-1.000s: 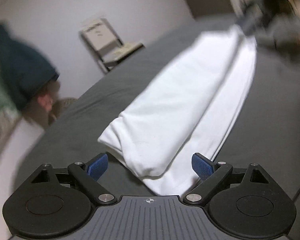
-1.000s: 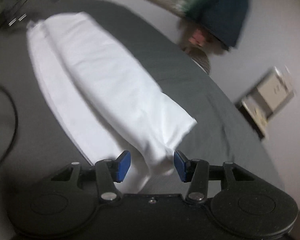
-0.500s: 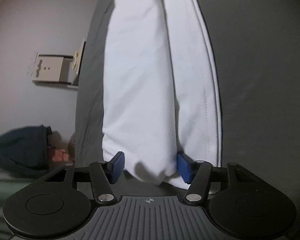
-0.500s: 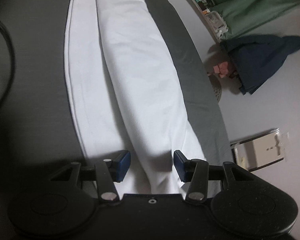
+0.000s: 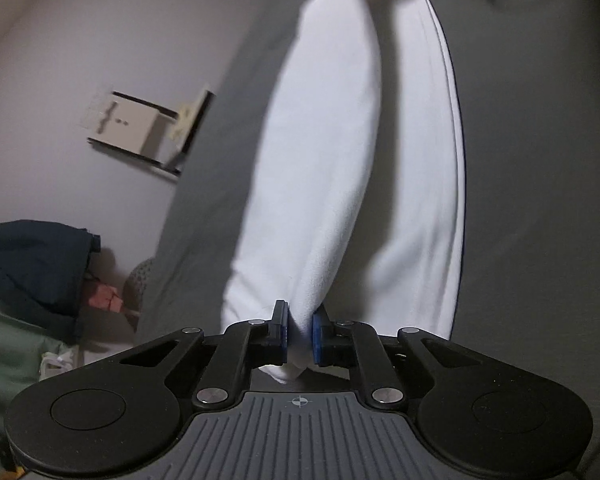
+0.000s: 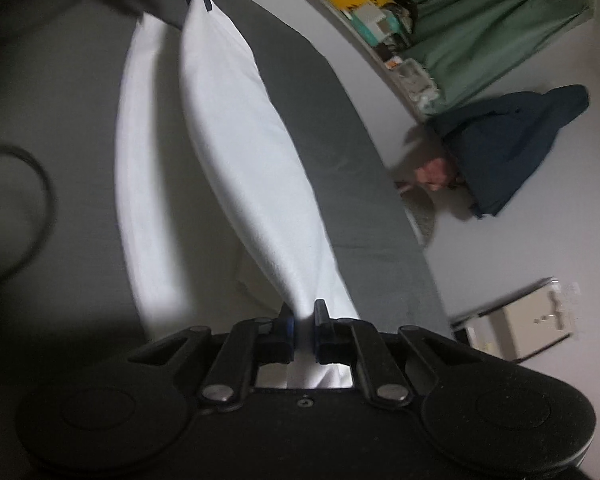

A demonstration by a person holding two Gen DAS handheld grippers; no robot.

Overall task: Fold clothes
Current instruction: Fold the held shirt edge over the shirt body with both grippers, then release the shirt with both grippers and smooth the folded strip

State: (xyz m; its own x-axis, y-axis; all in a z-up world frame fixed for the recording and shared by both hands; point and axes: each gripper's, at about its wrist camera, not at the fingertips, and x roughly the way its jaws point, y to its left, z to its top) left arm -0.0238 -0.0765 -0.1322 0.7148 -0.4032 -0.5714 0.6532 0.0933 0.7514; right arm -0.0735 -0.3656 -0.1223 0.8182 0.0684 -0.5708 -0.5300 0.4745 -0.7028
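White garment (image 5: 320,168) lies as long folded strip on grey bed (image 5: 540,200), 1 end at each gripper. Left gripper (image 5: 300,338) jaws just closed, clamped on near end of raised upper fold; right gripper (image 6: 303,330) likewise just closed, pinching opposite end. Lower layer flat on bed alongside. Judgement: step in hand is lifting upper fold to carry across. Do well: raise both ends together, keep cloth taut, lay edge parallel to lower hem.

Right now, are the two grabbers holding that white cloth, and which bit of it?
Yes. The left gripper and right gripper have just closed, each pinching an opposite end of the folded white cloth garment, its upper fold lifted between them.
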